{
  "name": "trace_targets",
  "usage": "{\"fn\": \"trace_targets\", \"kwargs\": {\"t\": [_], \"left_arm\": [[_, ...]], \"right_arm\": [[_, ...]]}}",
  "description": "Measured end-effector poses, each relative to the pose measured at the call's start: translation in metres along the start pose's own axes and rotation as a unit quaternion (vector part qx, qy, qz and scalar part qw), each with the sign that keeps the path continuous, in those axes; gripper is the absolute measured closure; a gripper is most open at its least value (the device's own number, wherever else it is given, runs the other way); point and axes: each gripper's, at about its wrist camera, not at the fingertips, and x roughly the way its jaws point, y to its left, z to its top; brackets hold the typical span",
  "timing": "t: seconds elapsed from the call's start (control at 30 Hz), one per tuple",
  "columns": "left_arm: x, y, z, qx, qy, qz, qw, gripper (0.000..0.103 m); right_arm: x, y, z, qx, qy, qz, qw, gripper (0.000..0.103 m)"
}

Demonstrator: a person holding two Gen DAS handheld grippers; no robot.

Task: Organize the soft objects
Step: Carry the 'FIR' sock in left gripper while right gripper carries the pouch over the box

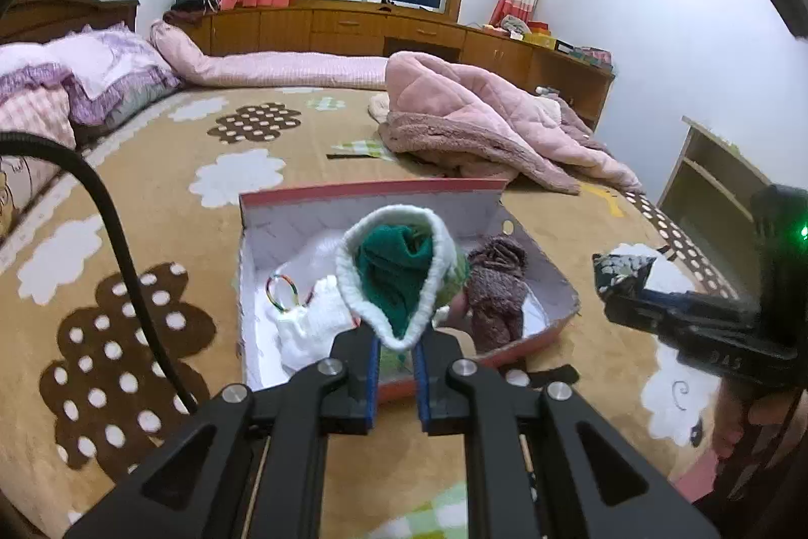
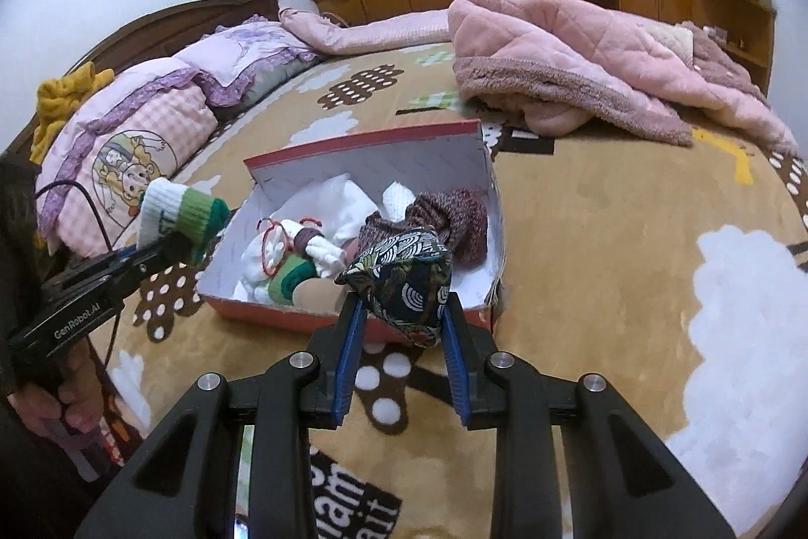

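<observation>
Green-and-white sock, clamped in the left tool above the red shoebox on the bed; right tool grips a dark patterned pouch near the box's front edge.

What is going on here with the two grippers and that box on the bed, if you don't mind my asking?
A person is sorting soft items into an open red cardboard box on the bed. The left gripper is shut on a white and green sock, held just in front of the box. The right gripper is shut on a dark patterned fabric pouch near the box's front edge. White socks and a maroon knit piece lie inside.
</observation>
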Motion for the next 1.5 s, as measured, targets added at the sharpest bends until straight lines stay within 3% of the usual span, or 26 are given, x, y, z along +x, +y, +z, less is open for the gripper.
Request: {"fn": "trace_targets", "kwargs": {"t": [0.27,0.47,0.7,0.87,1.07,1.5], "left_arm": [[0.014,0.013,0.001,-0.009,0.007,0.021,0.9997,0.092],[0.022,0.021,0.005,-0.013,0.006,0.024,0.9996,0.092],[0.039,0.039,0.009,-0.036,0.012,0.018,0.9991,0.092],[0.05,0.051,0.006,-0.064,0.026,0.007,0.9976,0.092],[0.062,0.037,0.001,-0.021,0.033,0.021,0.999,0.092],[0.101,0.026,-0.008,0.021,0.061,0.039,0.9971,0.092]], "right_arm": [[0.006,-0.002,0.007,-0.017,-0.026,-0.01,0.999,0.072],[0.018,-0.006,0.007,-0.012,-0.018,-0.014,1.0,0.072],[0.03,-0.008,0.009,-0.017,-0.029,-0.002,0.999,0.072],[0.05,-0.005,0.007,-0.022,-0.01,-0.002,1.0,0.072],[0.066,0.006,0.007,-0.06,-0.001,-0.008,0.998,0.072],[0.103,0.011,0.018,-0.092,0.013,-0.002,0.996,0.072]]}}
